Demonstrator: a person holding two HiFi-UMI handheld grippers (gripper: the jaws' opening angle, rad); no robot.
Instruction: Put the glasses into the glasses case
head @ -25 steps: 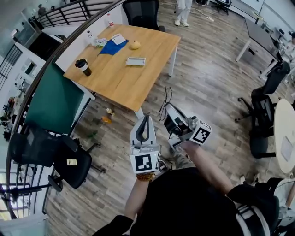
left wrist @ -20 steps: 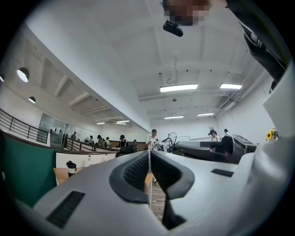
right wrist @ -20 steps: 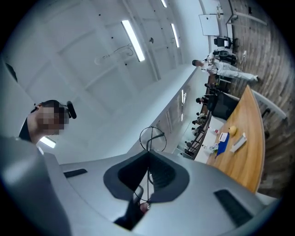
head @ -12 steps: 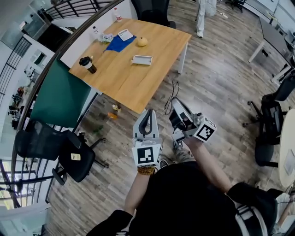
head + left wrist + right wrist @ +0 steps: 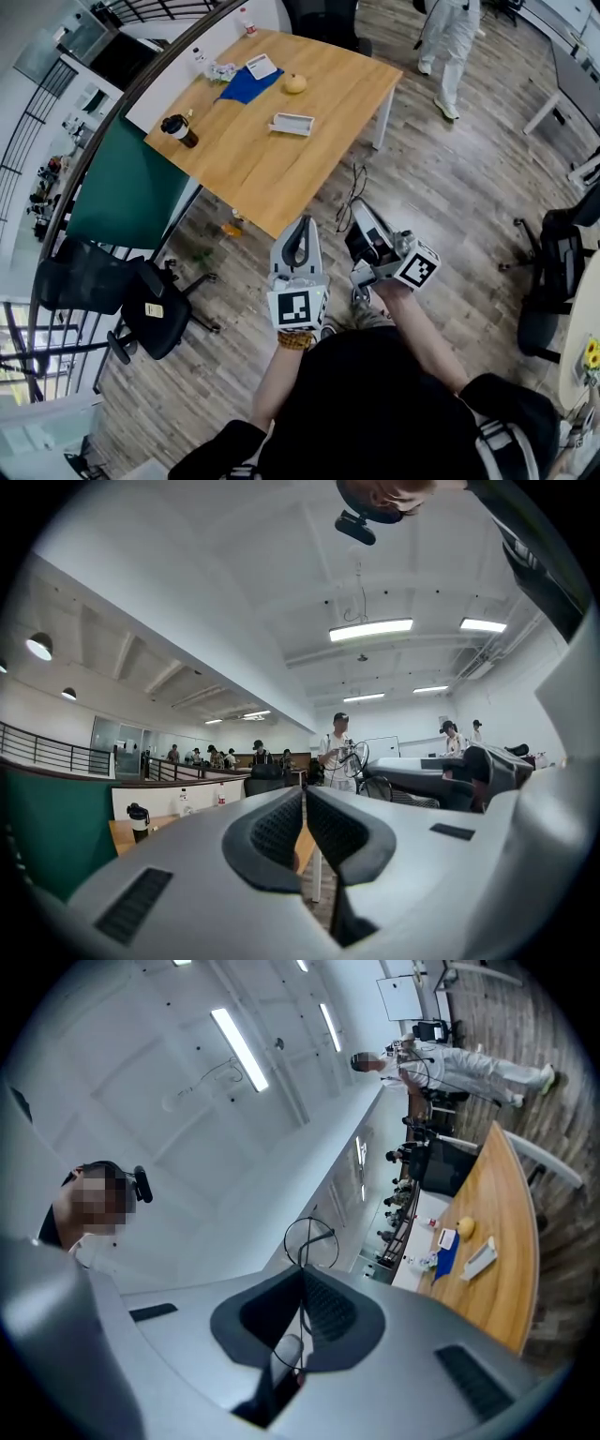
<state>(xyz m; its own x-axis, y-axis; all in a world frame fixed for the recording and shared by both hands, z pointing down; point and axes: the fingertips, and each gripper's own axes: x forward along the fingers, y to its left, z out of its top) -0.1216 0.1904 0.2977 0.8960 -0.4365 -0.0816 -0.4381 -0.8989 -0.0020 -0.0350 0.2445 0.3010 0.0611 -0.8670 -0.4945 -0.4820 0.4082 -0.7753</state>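
The glasses point(image 5: 310, 1241) are sitting in the right claw point(image 5: 303, 1271). In the right gripper view its two dark pads are clenching on the thin wire frame, one round rim is poking out beyond the tips, and more of the frame is showing in the hollow behind the pads. Past the claw, the wooden surface point(image 5: 511, 1241) is running along the right of that view, carrying the white glasses case point(image 5: 480, 1262), well apart from the glasses, with a yellow fruit point(image 5: 466, 1227) and a blue cloth point(image 5: 446, 1258) lying further along. In the left gripper view the left claw point(image 5: 305, 791) is pressing its pads together with only a hairline slit between them and is gripping nothing. A dark cup point(image 5: 138, 819) is standing on the surface far beyond it. In the head view the person is holding both claws side by side over the wooden floor point(image 5: 441, 187), short of the surface's near corner and touching nothing on it. The glasses themselves are too fine to make out there. The case is lying near the middle of the surface, between the cup at the left edge and the fruit toward the far side.
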